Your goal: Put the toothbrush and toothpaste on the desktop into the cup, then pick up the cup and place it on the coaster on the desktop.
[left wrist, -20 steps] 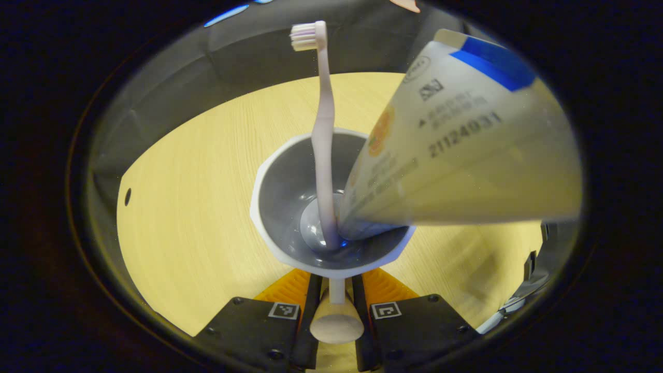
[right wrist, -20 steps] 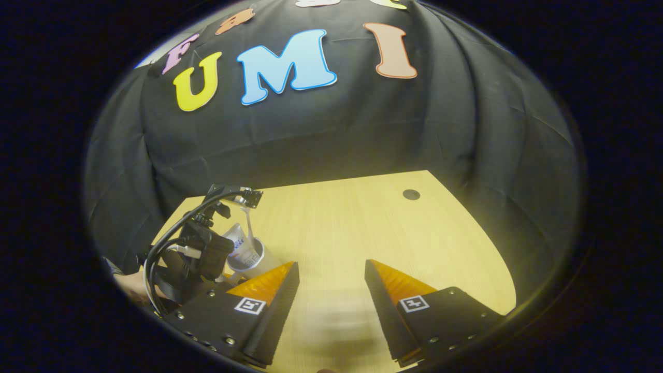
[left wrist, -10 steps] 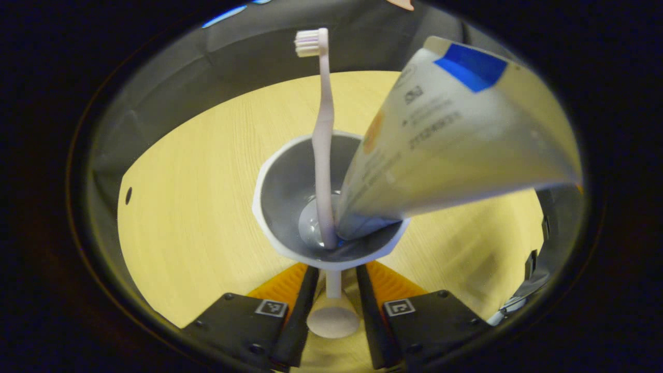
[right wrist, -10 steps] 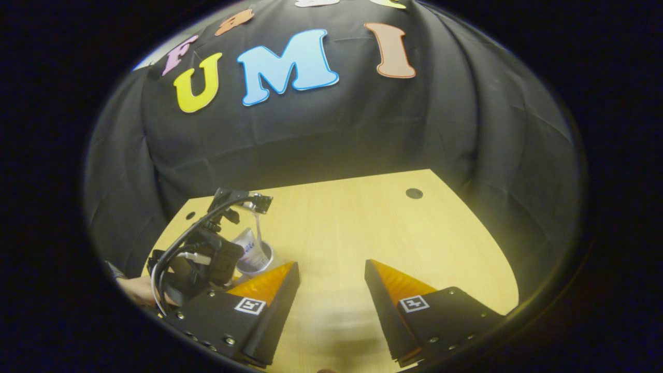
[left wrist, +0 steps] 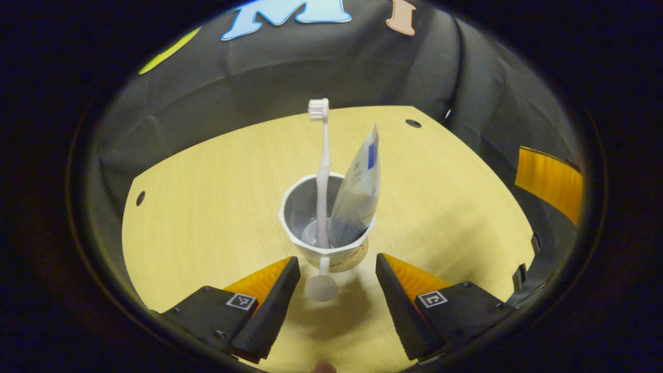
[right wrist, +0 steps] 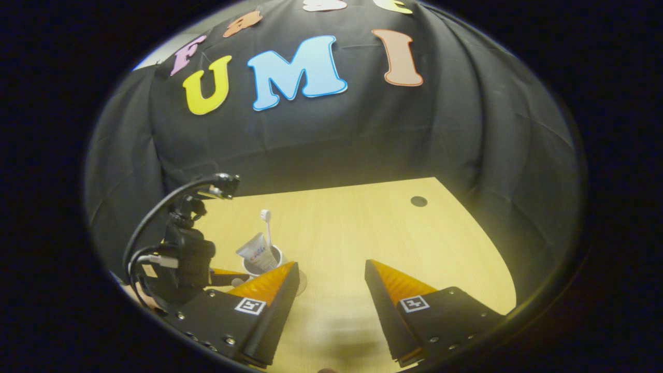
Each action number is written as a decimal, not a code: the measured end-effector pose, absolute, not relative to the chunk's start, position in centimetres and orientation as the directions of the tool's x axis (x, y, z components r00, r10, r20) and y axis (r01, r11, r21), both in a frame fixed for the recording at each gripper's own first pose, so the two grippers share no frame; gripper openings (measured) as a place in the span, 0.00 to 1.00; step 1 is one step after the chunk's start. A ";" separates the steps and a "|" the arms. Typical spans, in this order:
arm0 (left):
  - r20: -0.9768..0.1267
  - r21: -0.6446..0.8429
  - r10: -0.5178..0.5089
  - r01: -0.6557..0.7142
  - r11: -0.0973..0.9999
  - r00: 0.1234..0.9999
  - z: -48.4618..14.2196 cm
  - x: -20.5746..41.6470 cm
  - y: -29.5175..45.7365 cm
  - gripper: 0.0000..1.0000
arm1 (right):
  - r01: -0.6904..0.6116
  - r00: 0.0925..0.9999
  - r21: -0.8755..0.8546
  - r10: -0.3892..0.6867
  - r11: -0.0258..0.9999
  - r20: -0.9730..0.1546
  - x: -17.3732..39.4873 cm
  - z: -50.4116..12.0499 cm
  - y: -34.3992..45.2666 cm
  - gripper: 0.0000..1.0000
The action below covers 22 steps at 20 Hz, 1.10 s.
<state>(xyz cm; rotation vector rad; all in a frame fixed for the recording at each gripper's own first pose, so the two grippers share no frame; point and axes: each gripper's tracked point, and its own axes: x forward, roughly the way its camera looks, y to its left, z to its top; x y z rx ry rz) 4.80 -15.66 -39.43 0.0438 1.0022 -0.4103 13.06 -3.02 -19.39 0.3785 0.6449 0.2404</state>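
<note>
- The cup (left wrist: 327, 228) stands upright in the middle of the left gripper view, on the light wood worktop (left wrist: 207, 207).
- A brown round thing peeks out under the cup; it looks like the coaster (left wrist: 348, 265), so I think the cup is set down on it.
- The toothbrush (left wrist: 322, 171) stands tall in the cup, bristles at the top. The toothpaste (left wrist: 357, 194) leans beside it, on the right.
- The cup's handle (left wrist: 322, 282) sticks out toward the bottom of the frame, right between the left gripper (left wrist: 336, 269) jaws.
- The left jaws are spread wide and touch nothing. The cup is just in front of them.
- The right gripper (right wrist: 331, 274) jaws are spread too, and hold nothing.
- In the right gripper view the cup (right wrist: 263, 259) is at the lower left, close to the left gripper (right wrist: 181, 259), so the left one is nearer.
- Nothing stands in the way; pulling back should miss the handle.
</note>
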 end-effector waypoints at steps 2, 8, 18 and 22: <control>-0.782 -0.154 -0.319 0.329 0.932 0.536 -36.4 4.5 -14.6 0.97 | -0.120 0.788 0.406 0.335 0.906 -0.517 13.0 -18.5 -2.8 0.78; -0.593 -0.137 -0.277 0.245 0.960 0.756 -27.8 4.2 -10.1 0.97 | -0.183 0.860 0.351 0.323 0.918 -0.394 12.6 -13.9 -1.9 0.78; -0.299 -0.111 -0.170 0.143 0.984 0.939 -16.8 2.5 -2.6 0.96 | -0.153 0.936 0.254 0.223 0.955 -0.274 10.1 -7.5 -0.1 0.77; -0.248 -0.138 -0.154 0.122 0.983 0.957 -15.6 2.0 -0.7 0.95 | -0.155 0.954 0.219 0.204 0.963 -0.221 8.9 -5.6 1.1 0.78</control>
